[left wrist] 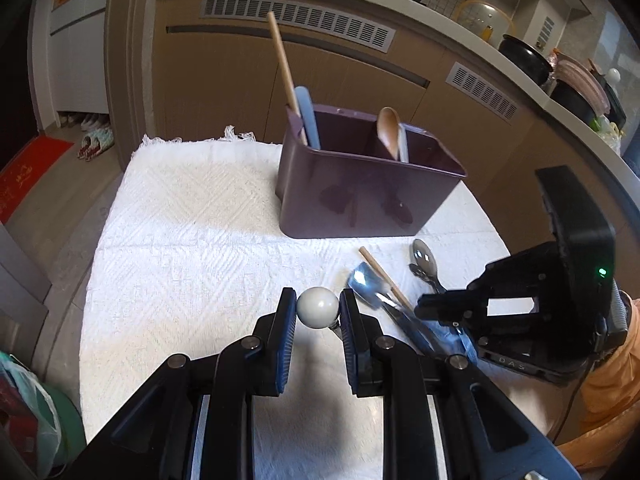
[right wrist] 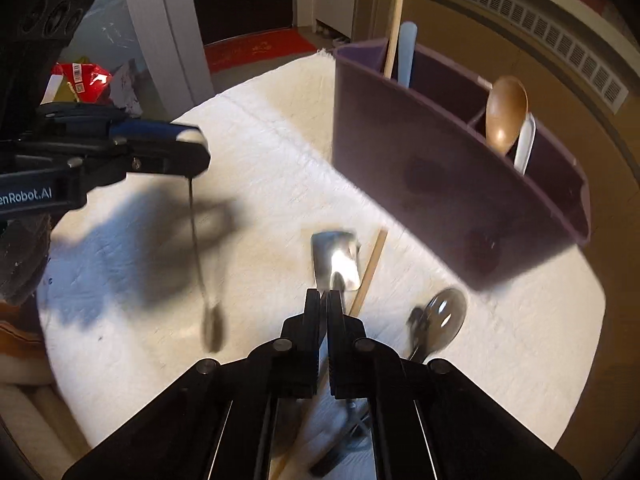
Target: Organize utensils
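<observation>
White ball-ended utensil [left wrist: 319,306] pinched by left gripper [left wrist: 318,312], lifted for the purple caddy [left wrist: 360,196] at upper centre; right gripper [right wrist: 324,300] clamped tight over flat metal spoon [right wrist: 336,260].

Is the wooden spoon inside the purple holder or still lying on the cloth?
Inside. The wooden spoon stands bowl-up in the right compartment of the purple holder.
</observation>
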A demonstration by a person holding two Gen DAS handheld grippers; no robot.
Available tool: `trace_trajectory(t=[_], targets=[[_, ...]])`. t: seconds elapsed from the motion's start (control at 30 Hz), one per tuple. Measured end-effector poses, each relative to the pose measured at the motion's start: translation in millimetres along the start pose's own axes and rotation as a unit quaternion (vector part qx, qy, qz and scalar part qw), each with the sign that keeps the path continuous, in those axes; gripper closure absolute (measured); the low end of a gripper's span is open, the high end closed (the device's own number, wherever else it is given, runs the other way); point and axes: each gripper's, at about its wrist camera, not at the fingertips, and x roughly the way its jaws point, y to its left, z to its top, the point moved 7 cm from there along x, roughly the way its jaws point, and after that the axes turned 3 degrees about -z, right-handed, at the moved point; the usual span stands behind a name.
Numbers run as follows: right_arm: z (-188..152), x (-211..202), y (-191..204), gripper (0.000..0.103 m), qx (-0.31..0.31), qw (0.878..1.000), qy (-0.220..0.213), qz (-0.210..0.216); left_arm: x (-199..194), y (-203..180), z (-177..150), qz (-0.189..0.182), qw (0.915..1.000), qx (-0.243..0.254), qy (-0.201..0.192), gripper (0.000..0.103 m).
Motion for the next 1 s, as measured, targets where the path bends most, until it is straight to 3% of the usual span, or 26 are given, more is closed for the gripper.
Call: trace_trajectory(t=[0.1,0.17,0.23,0.3,0.47,0.7,0.87,0.93,0.97,1.0], targets=[[-17,-7,5,0.098,0.036,0.999,0.017,0.027,-11,-4,-5,0.009,0.9999,0.008,0.001,0.084],[-19,-18,4,0.09,0.012,1.0,-0.009,-0.005,-10,-2,-6,0.013,0.9999,0.003,0.007,0.084],[-10,-15,-1,0.052,0.011,1.0,-0.02,-0.018,-5,6,-8,0.019,0.9996,-0.012,0.015,0.084],[5,-7,-3,0.042,0.012,0.998,-0.042,-0.04,-1,16,-8,0.022,0.9992,-0.029,0.018,0.084],[32,30,1,0.042,0.018,0.996,-0.056,-0.06,7,35,-9,0.023,0.9983,-0.051,0.02,0.083],[44,73,2,0.043,0.056,0.995,-0.034,-0.078,16,44,-13,0.012,0.998,-0.059,0.016,0.083],[42,72,3,0.059,0.082,0.995,-0.02,-0.061,19,42,-14,0.002,0.9979,-0.062,0.019,0.083],[40,70,-2,0.074,0.093,0.994,-0.022,-0.062,16,41,-15,0.001,0.9979,-0.062,0.017,0.083],[39,69,-5,0.075,0.1,0.993,-0.023,-0.063,15,40,-15,0.002,0.998,-0.062,0.015,0.083],[37,68,-8,0.086,0.111,0.992,-0.023,-0.059,13,38,-15,0.002,0.9981,-0.059,0.013,0.083]])
